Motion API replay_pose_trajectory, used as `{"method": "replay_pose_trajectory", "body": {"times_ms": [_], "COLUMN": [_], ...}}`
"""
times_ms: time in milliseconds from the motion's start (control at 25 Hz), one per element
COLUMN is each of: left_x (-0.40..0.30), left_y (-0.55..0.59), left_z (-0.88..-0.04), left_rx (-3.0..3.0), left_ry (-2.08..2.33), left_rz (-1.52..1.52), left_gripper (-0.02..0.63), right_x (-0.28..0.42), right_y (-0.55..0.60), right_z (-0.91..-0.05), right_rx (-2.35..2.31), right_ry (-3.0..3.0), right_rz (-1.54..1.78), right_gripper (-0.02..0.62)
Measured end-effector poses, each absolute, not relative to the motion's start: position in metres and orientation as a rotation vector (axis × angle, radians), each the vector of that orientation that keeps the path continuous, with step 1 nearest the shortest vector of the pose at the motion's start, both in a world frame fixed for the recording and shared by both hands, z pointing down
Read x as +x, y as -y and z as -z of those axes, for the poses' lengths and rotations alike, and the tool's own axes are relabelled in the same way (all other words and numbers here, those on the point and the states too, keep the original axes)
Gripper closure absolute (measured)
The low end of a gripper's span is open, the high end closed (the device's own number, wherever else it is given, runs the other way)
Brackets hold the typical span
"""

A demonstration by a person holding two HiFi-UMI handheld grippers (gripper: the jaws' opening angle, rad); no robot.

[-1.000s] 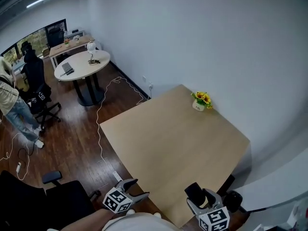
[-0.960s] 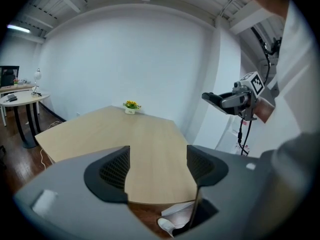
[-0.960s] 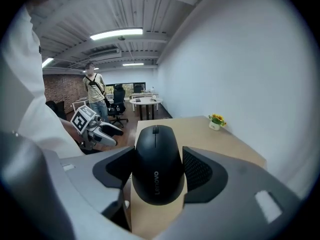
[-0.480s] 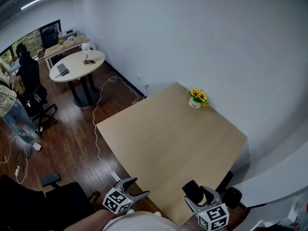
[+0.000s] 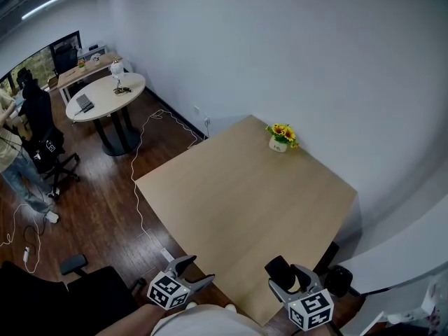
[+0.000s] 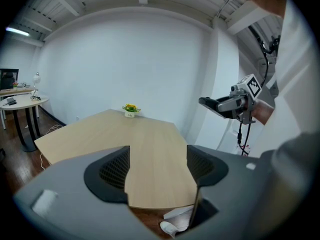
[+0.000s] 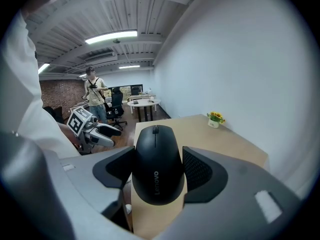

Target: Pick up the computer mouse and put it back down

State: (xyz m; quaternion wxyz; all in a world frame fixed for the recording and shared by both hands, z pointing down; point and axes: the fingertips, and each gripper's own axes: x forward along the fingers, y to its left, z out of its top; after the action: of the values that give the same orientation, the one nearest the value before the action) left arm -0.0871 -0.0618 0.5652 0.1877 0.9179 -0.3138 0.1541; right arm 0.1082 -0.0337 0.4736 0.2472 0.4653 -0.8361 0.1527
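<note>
A black computer mouse (image 7: 156, 164) sits clamped between the pads of my right gripper (image 7: 158, 168), held above the near corner of the light wooden table (image 5: 245, 201). In the head view the mouse (image 5: 281, 273) shows as a dark shape at the tip of the right gripper (image 5: 285, 278), just off the table's near edge. My left gripper (image 5: 189, 271) hovers at the table's near left edge, its jaws open with nothing between them; the left gripper view shows only bare tabletop (image 6: 145, 149) between its jaws.
A small pot of yellow flowers (image 5: 280, 137) stands at the table's far corner by the white wall. A round white table (image 5: 105, 96), office chairs (image 5: 49, 145) and a standing person (image 5: 14, 166) are at the far left. A white cable (image 5: 140, 187) trails over the wooden floor.
The view has shifted slightly, so the table and flowers sit a little further left and up. Both grippers stay near the table's near edge, the mouse still in the right one.
</note>
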Motion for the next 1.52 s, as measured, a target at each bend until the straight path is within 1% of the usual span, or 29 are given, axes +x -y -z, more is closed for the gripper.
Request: {"method": "replay_pose_trajectory", "body": {"times_ms": [840, 1080, 1240, 1520], "left_x": [-0.085, -0.09, -0.097, -0.112], "left_y": [0.065, 0.06, 0.056, 0.038], "left_z": [-0.563, -0.562, -0.562, -0.563], "left_rx": [2.583, 2.578, 2.565, 2.499], "left_ry": [0.886, 0.897, 0.927, 1.013], "left_rz": [-0.424, -0.426, -0.432, -0.476], "left_gripper": [0.273, 0.275, 0.273, 0.273], "right_x": [0.115, 0.12, 0.147, 0.231], "right_y": [0.037, 0.041, 0.069, 0.14], "right_z": [-0.465, -0.479, -0.533, -0.719], "right_rx": [1.304, 1.312, 1.36, 1.488], "right_ry": [2.291, 2.267, 2.187, 1.858], "right_rz": [-0.391, -0.414, -0.497, -0.695], "right_gripper": [0.291, 0.291, 0.292, 0.293]}}
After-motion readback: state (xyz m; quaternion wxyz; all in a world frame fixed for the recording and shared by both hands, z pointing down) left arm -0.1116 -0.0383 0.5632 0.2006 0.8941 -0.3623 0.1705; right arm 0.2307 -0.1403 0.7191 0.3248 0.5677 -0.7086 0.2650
